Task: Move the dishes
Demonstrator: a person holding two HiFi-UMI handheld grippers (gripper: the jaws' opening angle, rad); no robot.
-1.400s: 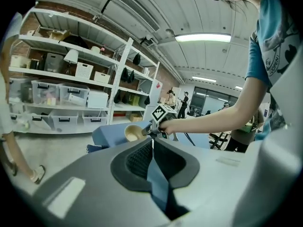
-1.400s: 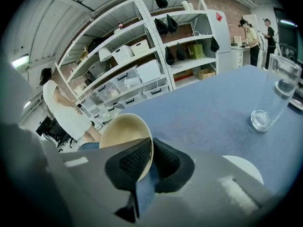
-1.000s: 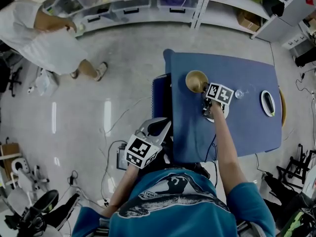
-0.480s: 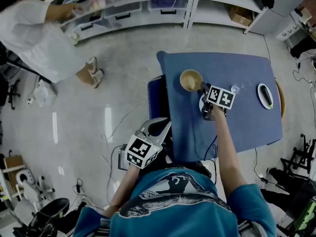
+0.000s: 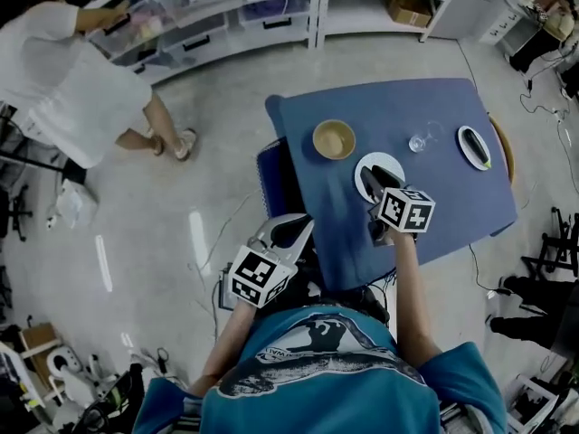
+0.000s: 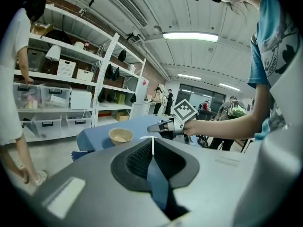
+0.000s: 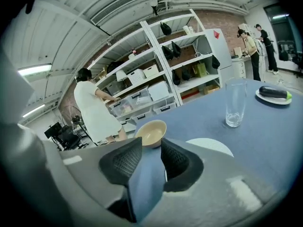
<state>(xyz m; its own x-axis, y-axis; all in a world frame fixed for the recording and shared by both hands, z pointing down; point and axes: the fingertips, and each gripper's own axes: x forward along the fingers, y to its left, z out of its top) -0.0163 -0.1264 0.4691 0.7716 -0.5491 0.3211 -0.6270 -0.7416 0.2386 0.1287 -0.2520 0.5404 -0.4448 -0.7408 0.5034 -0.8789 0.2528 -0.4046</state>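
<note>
Right gripper [image 5: 371,184] empty, dishes just ahead on the surface [image 5: 443,202].
Head view: white plate [image 5: 389,165] under its tips, bowl [image 5: 334,139] beyond-left; left gripper [image 5: 288,231] well apart, off the surface. Left gripper view: jaws together, empty. Right gripper view: jaws apart, just been opening, nothing between; bowl dead ahead, plate ahead-right.

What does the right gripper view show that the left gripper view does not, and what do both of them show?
Only the right gripper view: the clear glass and the small plate with a dark green item on it. Only the left gripper view: the right gripper, whose jaws have just been opening with nothing between them, and the arm holding it. Both: the tan bowl, the blue table, the shelves and the person in white.
</note>
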